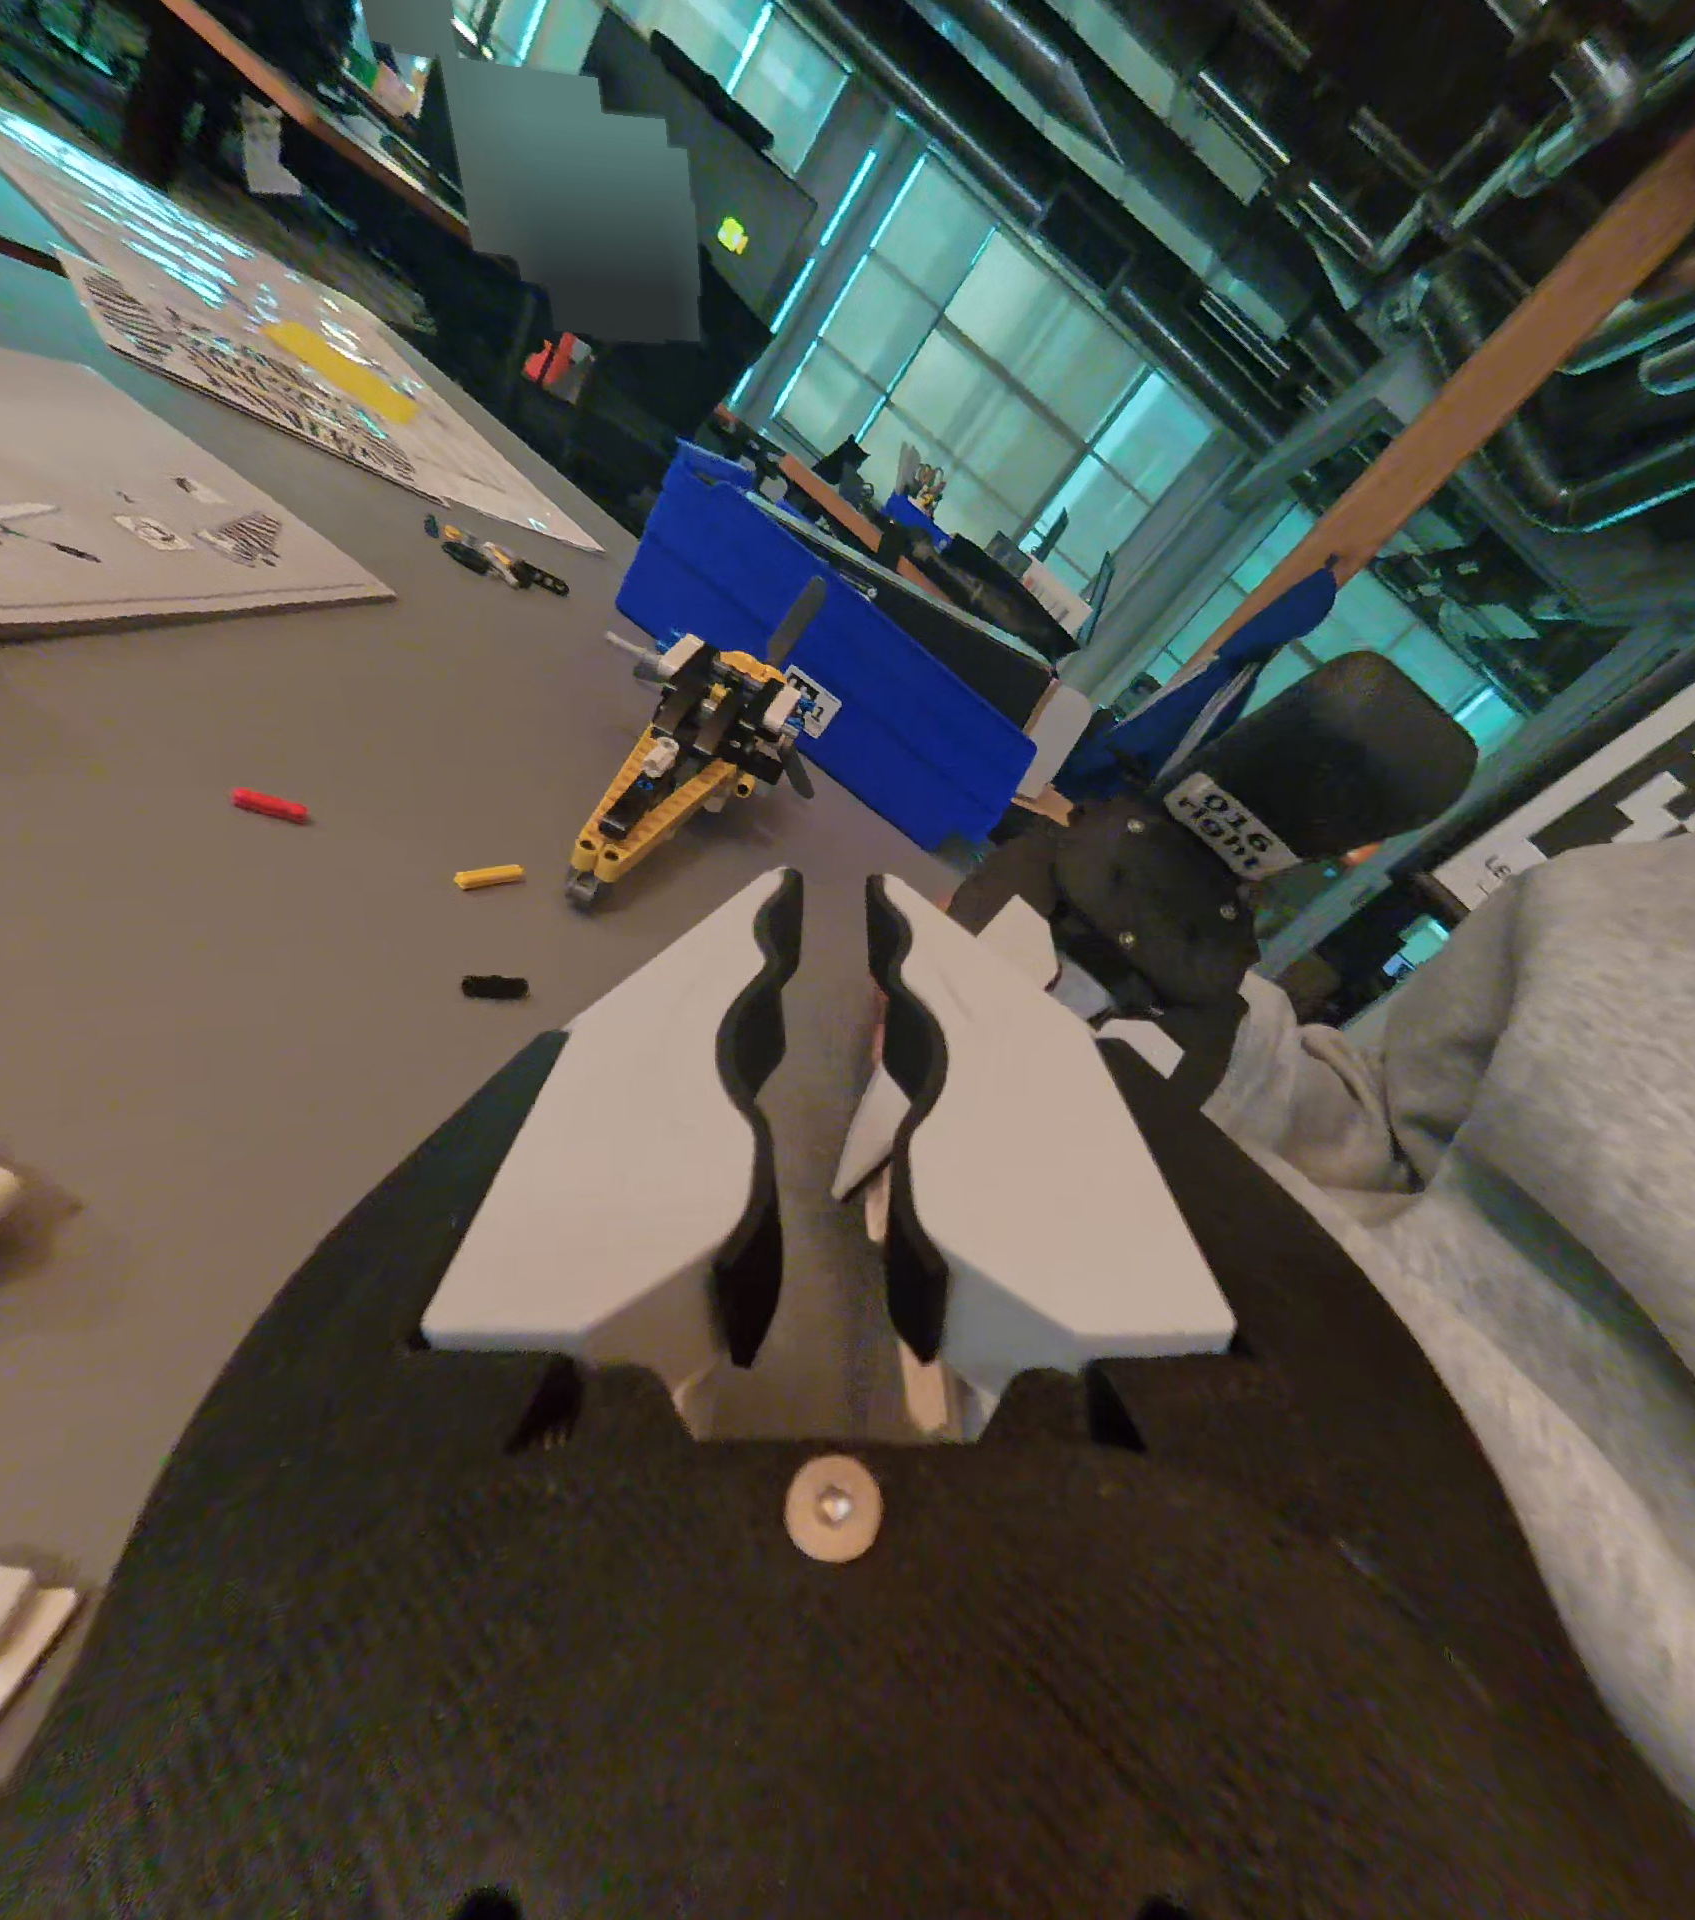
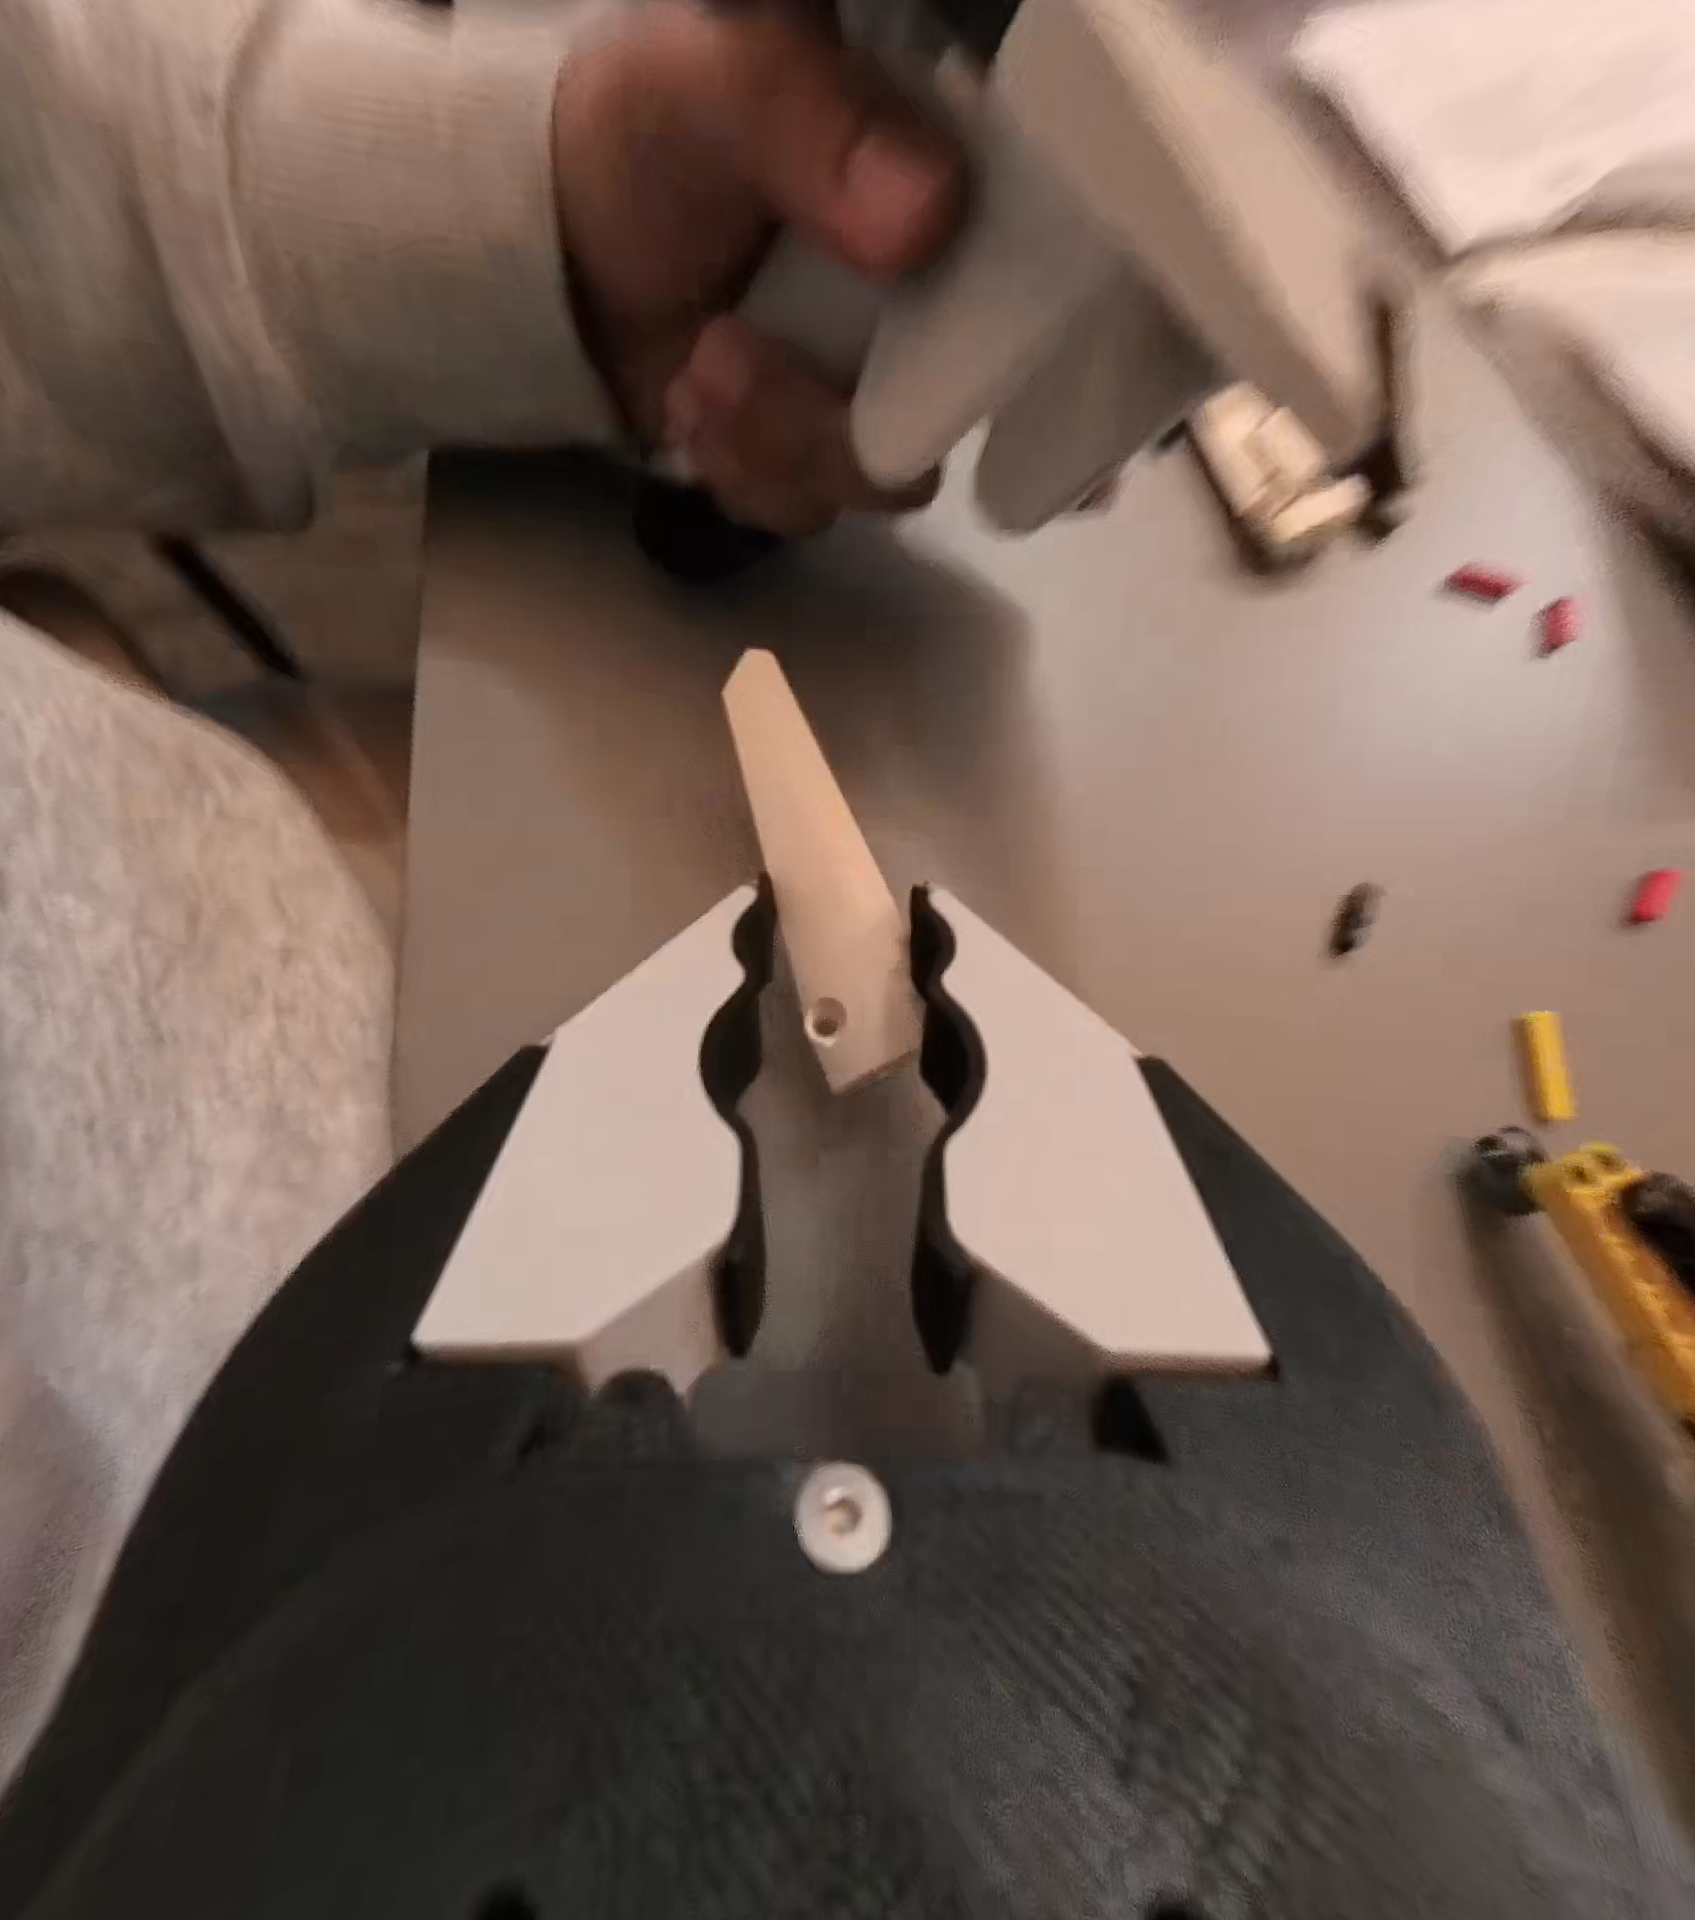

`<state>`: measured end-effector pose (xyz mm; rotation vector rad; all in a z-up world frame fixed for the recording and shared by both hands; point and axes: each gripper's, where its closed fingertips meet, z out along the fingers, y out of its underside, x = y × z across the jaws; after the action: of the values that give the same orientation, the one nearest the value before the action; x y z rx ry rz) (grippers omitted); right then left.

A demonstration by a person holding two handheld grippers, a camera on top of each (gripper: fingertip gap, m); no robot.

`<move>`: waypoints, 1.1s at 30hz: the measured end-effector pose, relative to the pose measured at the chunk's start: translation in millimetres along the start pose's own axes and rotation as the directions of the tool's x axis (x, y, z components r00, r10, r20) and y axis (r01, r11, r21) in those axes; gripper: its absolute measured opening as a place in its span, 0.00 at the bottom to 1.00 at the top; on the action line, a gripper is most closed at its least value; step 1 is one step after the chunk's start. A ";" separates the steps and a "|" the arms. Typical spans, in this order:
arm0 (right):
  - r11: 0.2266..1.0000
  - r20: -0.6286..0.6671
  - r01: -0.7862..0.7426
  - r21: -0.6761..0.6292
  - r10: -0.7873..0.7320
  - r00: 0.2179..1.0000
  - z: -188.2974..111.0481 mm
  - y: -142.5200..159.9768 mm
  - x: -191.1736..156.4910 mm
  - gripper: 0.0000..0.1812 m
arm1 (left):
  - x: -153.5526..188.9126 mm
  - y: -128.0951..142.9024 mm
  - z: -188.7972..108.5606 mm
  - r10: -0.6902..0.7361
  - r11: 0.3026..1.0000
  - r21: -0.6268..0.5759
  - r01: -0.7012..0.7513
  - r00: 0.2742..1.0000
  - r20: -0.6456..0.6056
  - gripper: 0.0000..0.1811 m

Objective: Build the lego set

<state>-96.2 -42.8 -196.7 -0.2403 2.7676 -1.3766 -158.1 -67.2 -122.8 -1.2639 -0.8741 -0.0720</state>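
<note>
My right gripper (image 2: 838,899) is clamped on a pale tapered blade piece (image 2: 807,831) with a small hole near its wide end; the piece sticks out past the fingertips, narrow end forward, above the grey table (image 2: 1186,831). My left gripper (image 1: 835,883) has nothing between its jaws, which stand a narrow gap apart.

Taking the yellow-and-black lego model (image 1: 687,758) as my landmark: in the left wrist view it sits on the table ahead of the left gripper and slightly to its left, nose pointing back toward me. Just in front of its nose lies a yellow brick (image 1: 489,877), nearer me than that a black piece (image 1: 495,987), and to the model's left a red piece (image 1: 269,804). Behind the model stands a blue bin (image 1: 822,686); to the far left of it lie instruction sheets (image 1: 95,540), with a small cluster of loose parts (image 1: 500,561) between them and the bin.

In the blurred right wrist view, the model (image 2: 1653,1278) lies at the right edge, the yellow brick (image 2: 1544,1065) just beyond its nose, red pieces (image 2: 1653,896) further on. A hand (image 2: 749,260) in a pale sleeve grips the other gripper at the top.
</note>
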 end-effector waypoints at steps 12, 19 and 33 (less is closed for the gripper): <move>0.845 -0.760 0.487 0.220 -0.165 0.629 -72.6 -68.1 63.1 0.12 | 40.4 -6.4 22.6 0.115 0.982 0.163 -0.093 0.985 -0.131 0.17; 0.811 -0.780 0.543 0.218 -0.189 0.596 -70.4 -75.7 55.9 0.10 | 41.2 -12.5 19.2 0.176 0.962 0.230 -0.149 0.979 -0.099 0.01; 0.774 -0.133 -0.094 0.627 0.225 0.965 -56.8 -69.9 43.5 0.11 | 42.1 -20.7 -0.4 0.110 0.964 0.260 -0.051 0.971 -0.214 0.00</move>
<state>-136.7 -46.2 -105.4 0.1728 2.2087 -2.2478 -139.3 -57.6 -80.9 -1.0269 -0.6118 -0.0371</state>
